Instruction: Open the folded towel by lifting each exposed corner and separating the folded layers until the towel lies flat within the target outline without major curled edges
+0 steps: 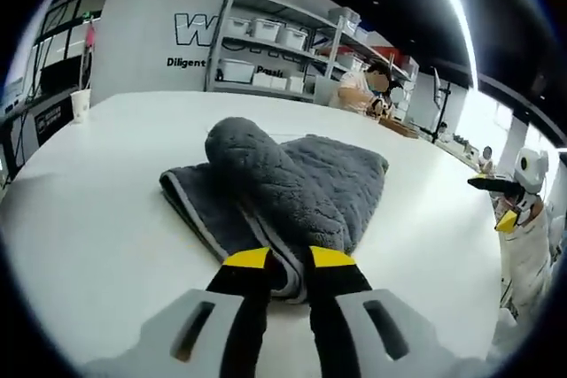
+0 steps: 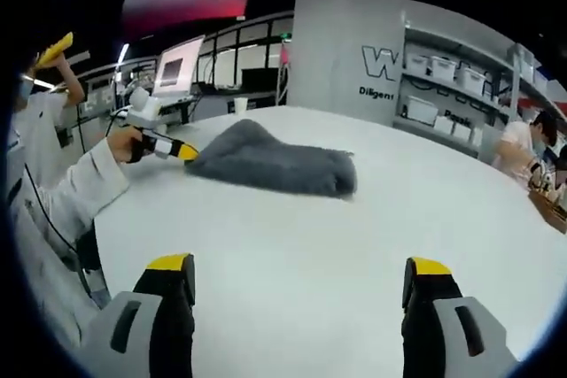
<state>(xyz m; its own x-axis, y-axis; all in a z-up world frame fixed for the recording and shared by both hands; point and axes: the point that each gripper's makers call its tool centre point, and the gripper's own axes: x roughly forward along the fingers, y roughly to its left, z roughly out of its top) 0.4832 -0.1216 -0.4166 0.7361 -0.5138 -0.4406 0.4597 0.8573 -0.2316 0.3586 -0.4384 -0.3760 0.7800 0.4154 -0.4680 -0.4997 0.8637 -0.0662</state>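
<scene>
- Two grippers work one grey towel (image 1: pixel 283 188), which lies folded on the white table (image 1: pixel 106 219) with a rounded hump of cloth at its 11 o'clock side.
- In the left gripper view, the left gripper (image 1: pixel 289 258) has its jaws nearly together on the towel's near banded edge — it looks clamped on that corner.
- In the right gripper view, the right gripper (image 2: pixel 301 279) stands with jaws wide apart over bare table, well short of the towel, which sits toward 11 o'clock.
- To do this step well, I judge the left should lift only the top layer and peel it away from the fold, while the right comes in to pin or take a second corner.
- No target outline is visible on the table.
- Wall lettering at 12 o'clock reads a large "W" and "Diligent"; the rest is blocked by the shelves (image 1: pixel 283 42).
</scene>
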